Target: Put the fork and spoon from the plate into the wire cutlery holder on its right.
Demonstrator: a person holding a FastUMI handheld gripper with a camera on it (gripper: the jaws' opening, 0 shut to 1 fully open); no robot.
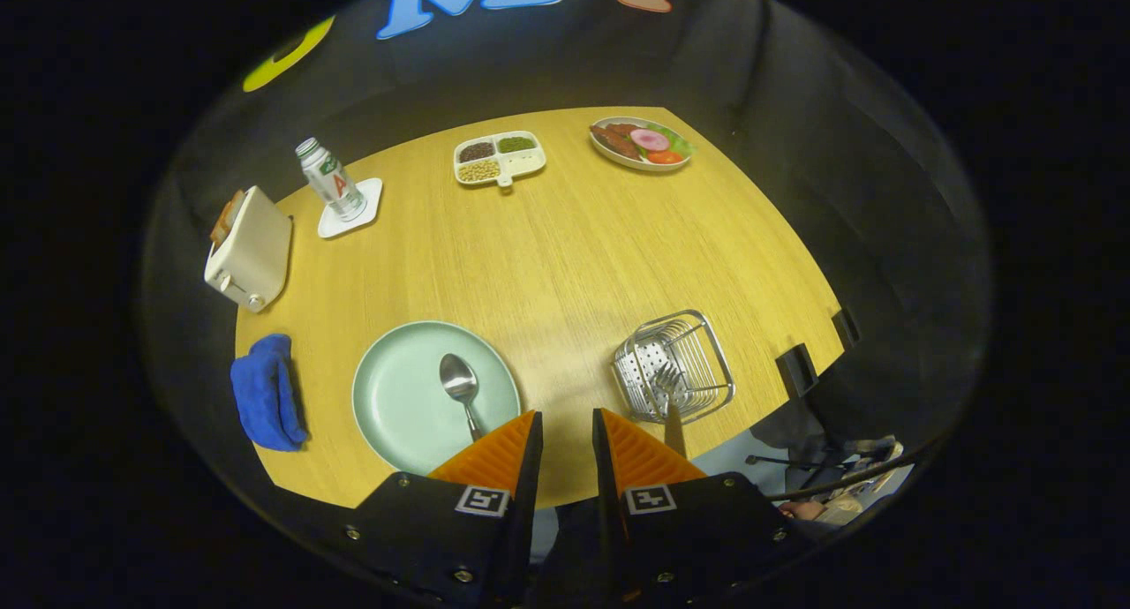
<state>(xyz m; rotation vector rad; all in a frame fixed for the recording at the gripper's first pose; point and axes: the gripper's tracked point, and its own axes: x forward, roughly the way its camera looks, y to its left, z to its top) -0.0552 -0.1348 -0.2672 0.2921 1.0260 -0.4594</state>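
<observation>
A pale green plate [402, 388] lies on the wooden table just ahead of my left finger. On it rests a metal spoon [461, 388], bowl away from me and handle running back behind that finger. To the plate's right stands the wire cutlery holder [675, 362]. The fork [671, 393] sits in it, its tines showing inside the wires and its handle leaning out over the near rim toward my right finger. My gripper [565, 419] hovers high above the table's near edge, between plate and holder, open by a narrow gap with nothing in it.
A blue cloth [265, 393] lies left of the plate and a toaster [250, 247] beyond it. Farther back are a bottle on a white coaster [331, 181], a divided snack tray [499, 157] and a plate of food [642, 141]. Bare table fills the middle.
</observation>
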